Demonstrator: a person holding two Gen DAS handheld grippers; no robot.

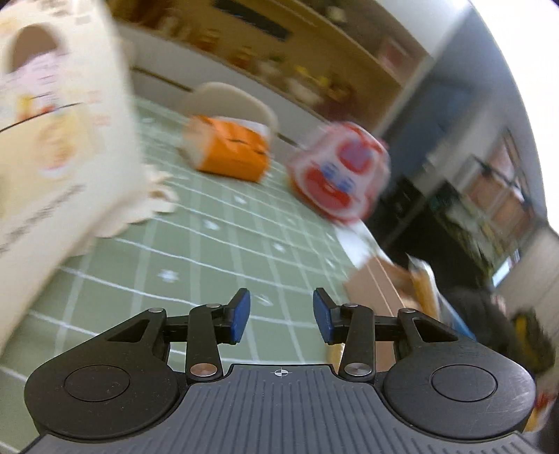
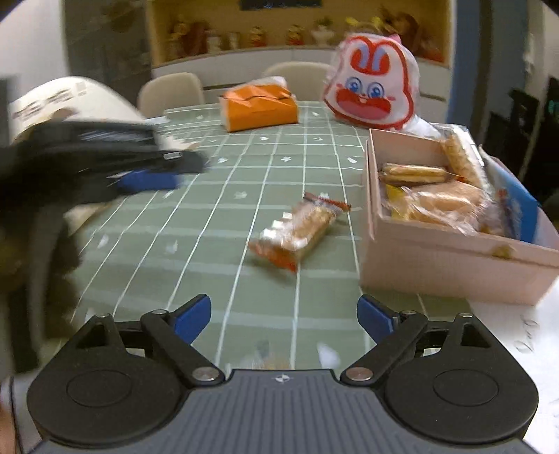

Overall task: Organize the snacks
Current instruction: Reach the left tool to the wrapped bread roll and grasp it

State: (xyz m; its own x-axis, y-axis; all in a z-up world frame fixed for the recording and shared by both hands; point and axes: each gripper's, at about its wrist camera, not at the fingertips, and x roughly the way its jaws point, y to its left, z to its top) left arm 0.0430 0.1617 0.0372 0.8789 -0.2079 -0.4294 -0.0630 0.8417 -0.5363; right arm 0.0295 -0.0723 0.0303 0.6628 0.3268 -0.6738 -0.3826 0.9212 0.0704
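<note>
So the table's got this sage-green tablecloth (image 2: pixel 244 195) with a white grid and little white flower marks, and I'll use the pink cardboard box (image 2: pixel 447 251) as my anchor. Behind the table there are a couple of cream chairs (image 2: pixel 171 92), and past them a long wooden shelf (image 2: pixel 297 31) lined with small figurines, too blurry to make out. From my right tongs' camera, the box sits at the table's right edge, open on top and stuffed with crinkly clear-wrapped biscuits and cakes. Just left of it, apart from it, one wrapped snack pack (image 2: pixel 300 230) lies flat on the cloth, clear film with orange-red crimped ends. Beyond the box stands a puffy white bag with a red bunny face (image 2: pixel 374 83), and left of that an orange tissue pack (image 2: pixel 258 106). My right tongs (image 2: pixel 283 314) are spread wide with nothing between the blue pads. That view also catches my left tongs from the side, far left of the box, all smeared. The left camera is tilted and blurry, but only it shows a big cream printed carton (image 1: pixel 59 139) up close. My left tongs (image 1: pixel 281 316) are parted too, empty.
</note>
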